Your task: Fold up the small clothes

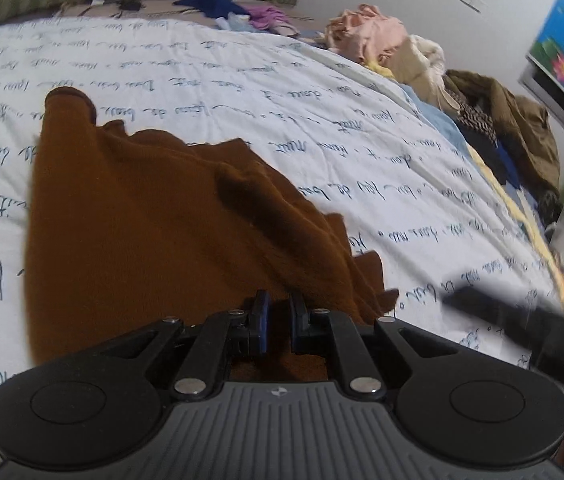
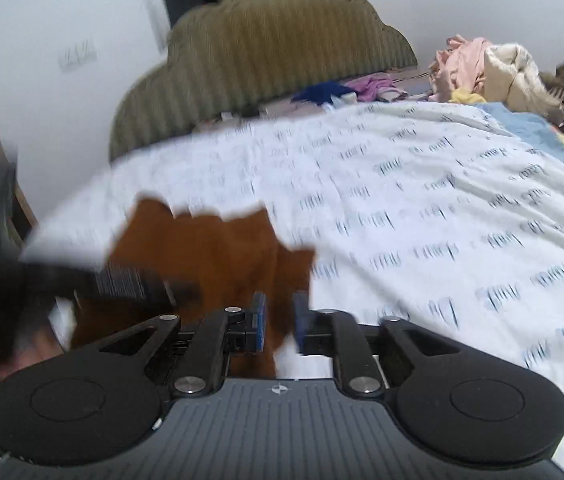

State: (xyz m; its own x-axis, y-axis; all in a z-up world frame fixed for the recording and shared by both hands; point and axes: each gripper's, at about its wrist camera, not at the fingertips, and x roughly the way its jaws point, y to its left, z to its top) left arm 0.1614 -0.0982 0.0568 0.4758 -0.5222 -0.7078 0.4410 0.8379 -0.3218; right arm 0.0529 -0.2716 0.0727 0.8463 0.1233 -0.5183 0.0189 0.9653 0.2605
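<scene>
While the brown garment [image 1: 130, 216] is lying bunched and creased on the script-printed bedsheet [image 1: 362, 128], the left gripper [image 1: 278, 320] is clenching its near edge at six o'clock of the left wrist view, the cloth fanning away toward eleven. No tidy fold is showing yet, so I'm judging the task barely begun. Moving rightward, the right gripper [image 2: 280, 322] is sitting with jaws parted over the cloth's right border, fabric between them but not visibly pinched. At two o'clock, a heap of clothes [image 1: 422, 72] is waiting, untouched.
</scene>
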